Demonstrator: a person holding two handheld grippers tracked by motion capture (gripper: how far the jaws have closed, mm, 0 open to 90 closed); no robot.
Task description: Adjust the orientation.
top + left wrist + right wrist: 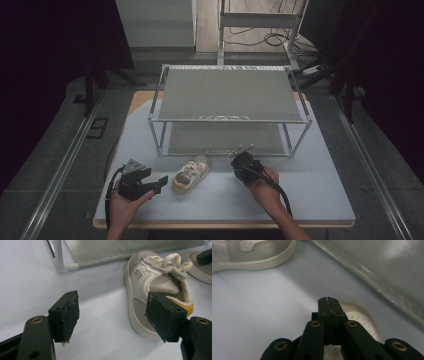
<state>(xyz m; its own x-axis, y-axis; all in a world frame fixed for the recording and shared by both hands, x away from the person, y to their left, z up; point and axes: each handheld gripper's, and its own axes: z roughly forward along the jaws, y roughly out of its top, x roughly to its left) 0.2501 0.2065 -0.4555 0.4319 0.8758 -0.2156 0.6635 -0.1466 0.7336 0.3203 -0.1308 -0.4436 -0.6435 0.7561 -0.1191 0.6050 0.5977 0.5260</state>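
Since the room is pretty dark, the high view mostly gives you the lit stuff: a pale mat (300,195) covering a wooden table (142,95), grey floor around it, metal rails (60,172) running down both sides, black curtains (45,40) left and right, and loose cables (272,37) on the floor at the far end. A two-level metal rack (230,107) sits on the far half of the mat. Just near of it lies a small cream shoe (191,175), toe pointing far. The left gripper (161,183) is just left of the shoe, held in the left hand (125,205). The right gripper (243,151) is right of the shoe, near the rack's bottom shelf, in the right hand (265,192).

In the left gripper view, the jaws are spread wide with nothing in them. The shoe (155,287) lies on its side by the right jaw, with laces and a yellow bit at the heel. A second shoe (200,268) peeks in at far right, and the rack's corner post (58,257) is up top.

In the right gripper view, the jaws are pressed tight together over a cream shoe sole (362,317). Whether they pinch anything, I can't tell. Another shoe (254,252) sits top left, rack shelf (382,272) on the right.
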